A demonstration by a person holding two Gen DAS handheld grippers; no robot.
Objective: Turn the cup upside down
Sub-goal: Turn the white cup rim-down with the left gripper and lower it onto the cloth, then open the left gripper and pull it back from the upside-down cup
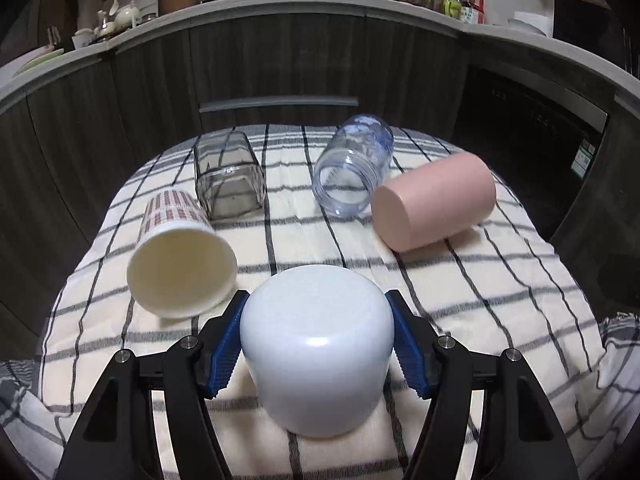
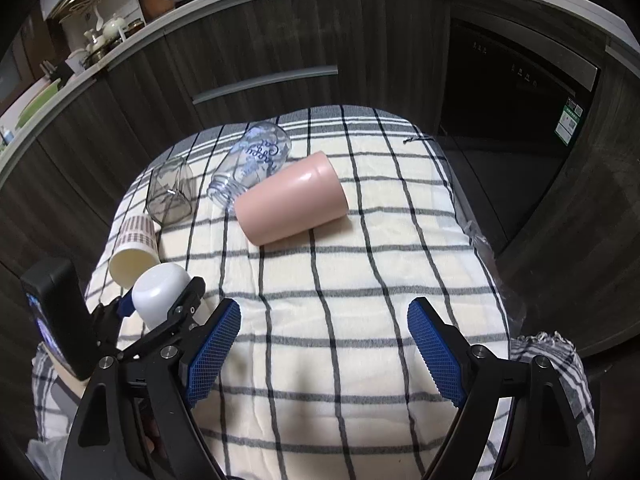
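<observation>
The white cup sits between the blue pads of the left gripper, closed base up and toward the camera, mouth down on the checked cloth that covers the counter. The pads stand at the cup's upper flanks — touching or just clear of the wall; the view does not settle whether they still clamp. The cup's long axis runs near vertical, tilted slightly away from the camera, so it reads as already inverted or nearly so.

The right gripper hangs with its jaws apart and nothing between them, well to the right of the white cup. The left gripper is therefore the nearer one.

Four other vessels lie on their sides farther back: a paper cup just left of the white cup, a grey square glass, a clear bottle and a pink cup. The pink cup's long axis lies across the cloth — its flat base faces the left gripper.
</observation>
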